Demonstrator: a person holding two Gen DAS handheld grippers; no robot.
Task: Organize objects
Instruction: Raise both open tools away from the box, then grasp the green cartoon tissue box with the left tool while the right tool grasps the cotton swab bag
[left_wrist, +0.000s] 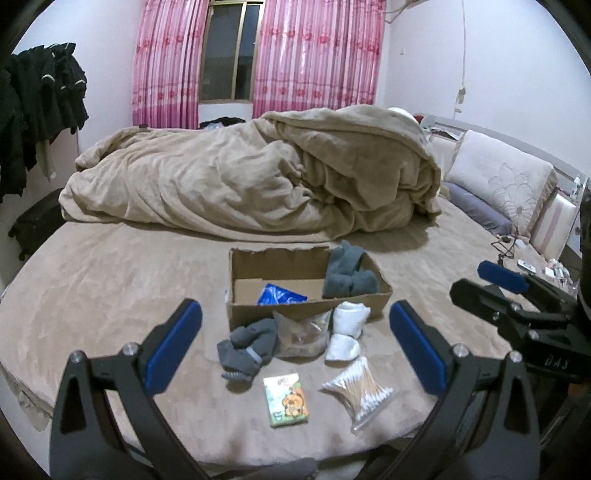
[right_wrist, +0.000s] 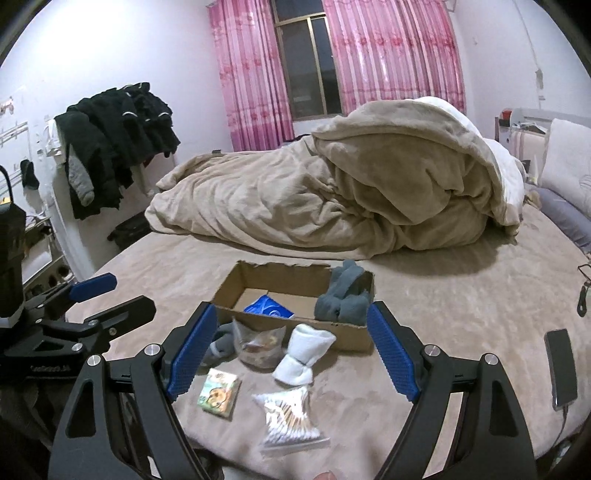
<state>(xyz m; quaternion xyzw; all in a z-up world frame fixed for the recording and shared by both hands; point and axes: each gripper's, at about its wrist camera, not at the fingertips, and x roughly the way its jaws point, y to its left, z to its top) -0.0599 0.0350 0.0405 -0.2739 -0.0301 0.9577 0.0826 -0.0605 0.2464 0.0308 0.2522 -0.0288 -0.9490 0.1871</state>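
Between the wide-open jaws of the left gripper lie a cartoon-printed tissue pack – text unreadable – and cotton swabs; beyond, socks front the cardboard box. Right gripper also gapes, empty.

Cardboard box on bed, heaped blanket behind it. In box: sock bundle at right, packet left of it. Before box, left to right: socks, bag, rolled sock. Nearer still: small pack left, cotton swabs right.
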